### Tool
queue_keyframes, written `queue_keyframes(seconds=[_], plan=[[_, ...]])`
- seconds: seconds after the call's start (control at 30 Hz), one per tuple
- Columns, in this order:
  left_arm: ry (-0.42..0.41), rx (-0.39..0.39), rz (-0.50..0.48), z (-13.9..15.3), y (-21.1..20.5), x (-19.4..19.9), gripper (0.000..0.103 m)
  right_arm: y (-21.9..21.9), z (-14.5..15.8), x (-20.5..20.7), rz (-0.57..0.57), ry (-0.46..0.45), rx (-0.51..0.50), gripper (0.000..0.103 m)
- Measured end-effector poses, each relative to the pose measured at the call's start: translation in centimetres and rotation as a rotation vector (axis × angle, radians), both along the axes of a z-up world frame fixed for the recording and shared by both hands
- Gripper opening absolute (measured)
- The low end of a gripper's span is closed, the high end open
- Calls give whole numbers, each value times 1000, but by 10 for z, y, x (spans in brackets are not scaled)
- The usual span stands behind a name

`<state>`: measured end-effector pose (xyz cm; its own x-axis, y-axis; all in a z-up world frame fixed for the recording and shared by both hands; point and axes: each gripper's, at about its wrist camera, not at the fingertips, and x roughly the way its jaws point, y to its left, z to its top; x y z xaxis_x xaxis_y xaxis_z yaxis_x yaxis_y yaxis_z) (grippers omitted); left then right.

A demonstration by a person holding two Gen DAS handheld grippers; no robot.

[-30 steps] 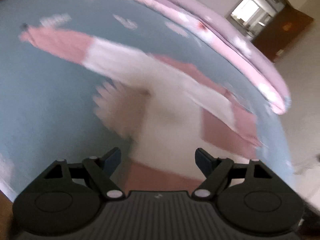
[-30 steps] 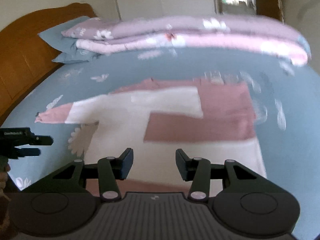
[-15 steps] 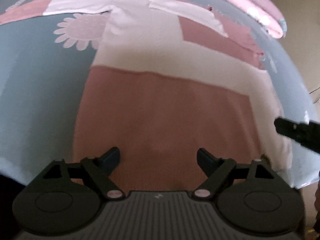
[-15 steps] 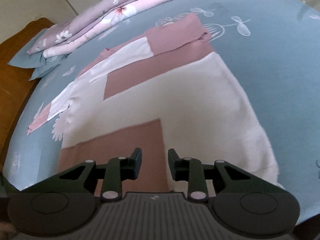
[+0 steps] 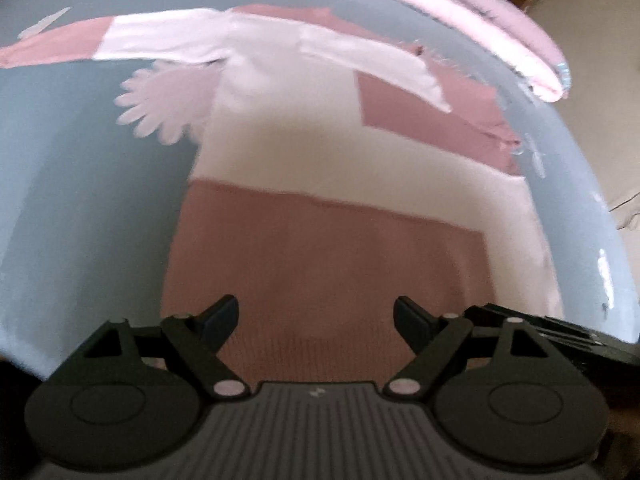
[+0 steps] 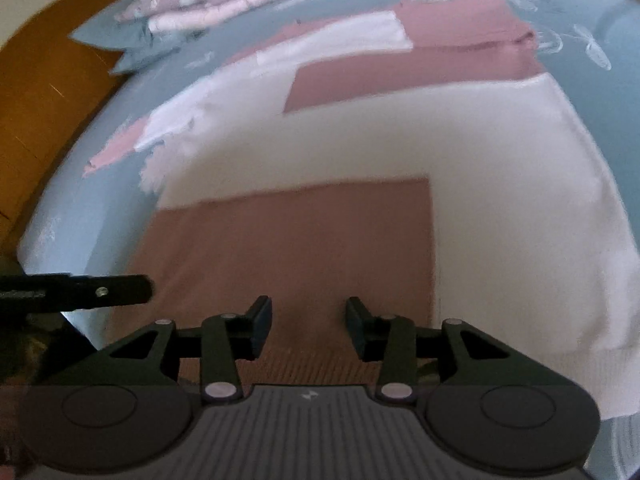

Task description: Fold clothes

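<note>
Right now I see the sweater [image 5: 320, 168] flat on the blue sheet [image 5: 80, 184], hem toward me, one sleeve stretched out left, the other folded across the chest. Bare sheet on both sides, quilt [image 5: 480, 12] beyond the collar, headboard [image 6: 44, 92] far left. No readable writing. Left gripper [image 5: 316, 316] wide open over the pink hem; right gripper [image 6: 308, 320] part open, nothing between its jaws; contact unclear.

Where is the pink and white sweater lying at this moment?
The sweater lies flat on the blue bedsheet, hem nearest both grippers. In the right wrist view one sleeve points left toward the wooden headboard.
</note>
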<state>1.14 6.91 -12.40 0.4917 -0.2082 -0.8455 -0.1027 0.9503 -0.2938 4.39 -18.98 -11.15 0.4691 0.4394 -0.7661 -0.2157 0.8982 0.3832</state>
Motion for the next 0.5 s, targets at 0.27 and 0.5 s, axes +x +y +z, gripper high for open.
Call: queue_keyframes(seconds=[0.27, 0.5], plan=[[-21, -10, -38, -7, -22, 27, 84, -82, 6, 5, -307, -1, -3, 47], [-15, 61, 29, -19, -9, 18, 85, -131, -13, -9, -469, 68, 28, 34]])
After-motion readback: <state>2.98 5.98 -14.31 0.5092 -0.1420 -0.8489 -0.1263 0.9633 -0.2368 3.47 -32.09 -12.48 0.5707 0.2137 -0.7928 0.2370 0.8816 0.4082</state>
